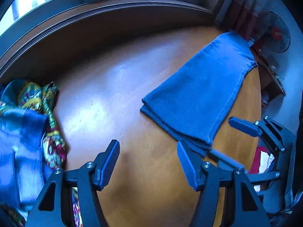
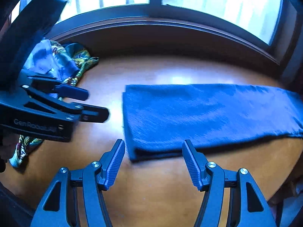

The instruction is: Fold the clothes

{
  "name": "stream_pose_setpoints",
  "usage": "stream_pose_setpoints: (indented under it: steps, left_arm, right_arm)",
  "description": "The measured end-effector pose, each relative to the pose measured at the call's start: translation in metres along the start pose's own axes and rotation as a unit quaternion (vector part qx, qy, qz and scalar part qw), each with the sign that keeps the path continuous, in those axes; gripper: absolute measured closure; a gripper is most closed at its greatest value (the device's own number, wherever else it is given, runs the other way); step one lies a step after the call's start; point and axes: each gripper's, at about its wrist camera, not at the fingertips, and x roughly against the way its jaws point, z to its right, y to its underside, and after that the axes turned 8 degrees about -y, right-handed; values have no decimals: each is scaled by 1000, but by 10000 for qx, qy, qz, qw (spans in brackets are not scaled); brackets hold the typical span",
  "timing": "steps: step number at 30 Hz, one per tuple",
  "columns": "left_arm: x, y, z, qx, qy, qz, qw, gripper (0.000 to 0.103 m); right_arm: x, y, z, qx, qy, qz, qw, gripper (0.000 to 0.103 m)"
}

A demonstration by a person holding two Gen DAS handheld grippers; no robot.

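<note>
A blue garment lies folded into a long strip on the wooden table; in the right wrist view the blue garment stretches from centre to the right edge. My left gripper is open above bare wood, just left of the strip's near end. My right gripper is open too, its fingers on either side of the strip's near left corner, nothing between them. The right gripper shows at the right of the left wrist view. The left gripper appears at the left of the right wrist view.
A heap of colourful patterned clothes lies at the table's left, the same clothes heap sitting near the window sill. A fan stands beyond the table's far right end. The table edge curves away at the lower right.
</note>
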Motion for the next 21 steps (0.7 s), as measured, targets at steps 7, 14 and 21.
stream_pose_setpoints:
  steps: [7,14,21]
  left_arm:
    - [-3,0,-15,202,231,112,9995,42]
    - [-4,6,-31,450,295,124,9985,42]
    - [-1,11,-34,510,260,148,9982,42]
  right_arm:
    - [-21,1,-13,412,155,-139,9989,41]
    - [-22,3,0,126,116,5,9999,56]
    - [-14,3,4,-109,160,3,9998,86]
